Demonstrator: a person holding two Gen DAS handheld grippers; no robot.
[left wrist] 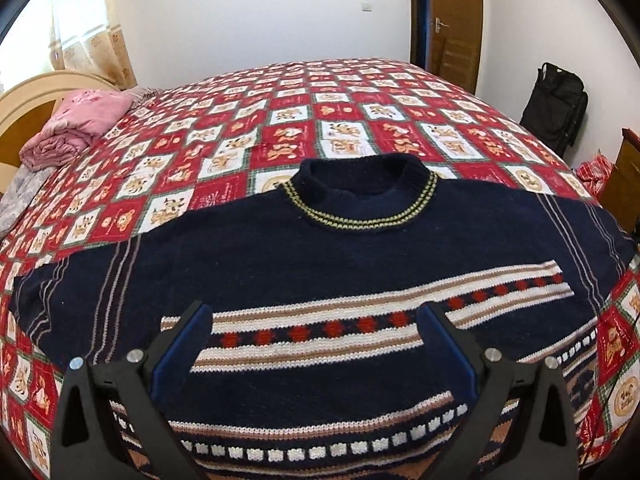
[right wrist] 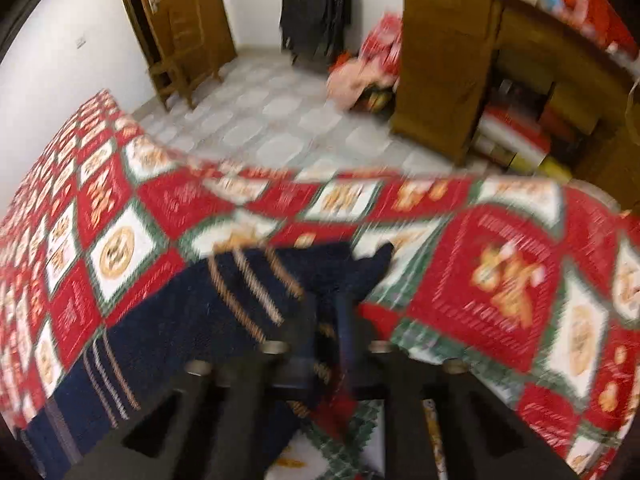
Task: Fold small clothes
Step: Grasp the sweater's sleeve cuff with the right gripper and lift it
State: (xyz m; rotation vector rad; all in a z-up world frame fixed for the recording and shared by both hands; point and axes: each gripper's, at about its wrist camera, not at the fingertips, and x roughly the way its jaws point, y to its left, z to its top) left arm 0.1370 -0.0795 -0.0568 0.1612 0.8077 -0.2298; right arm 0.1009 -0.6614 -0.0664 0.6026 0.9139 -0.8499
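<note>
A navy knitted sweater (left wrist: 320, 248) with white, tan and red stripes lies flat, front up, on the bed, collar at the far side and both sleeves spread out. My left gripper (left wrist: 316, 320) hovers over its chest band, open, with blue-padded fingers (left wrist: 188, 344) wide apart and nothing between them. In the blurred right wrist view, my right gripper (right wrist: 332, 300) is shut on the cuff end of a navy sleeve (right wrist: 240, 292) near the bed's edge; the dark cloth bunches up around the closed fingers.
The bed has a red, white and green patterned cover (left wrist: 280, 120). A pink folded blanket (left wrist: 80, 124) lies by the headboard. Beyond the bed edge are a tiled floor (right wrist: 280, 120), a wooden cabinet (right wrist: 448, 60), a chair (right wrist: 180, 52) and a black bag (left wrist: 560, 108).
</note>
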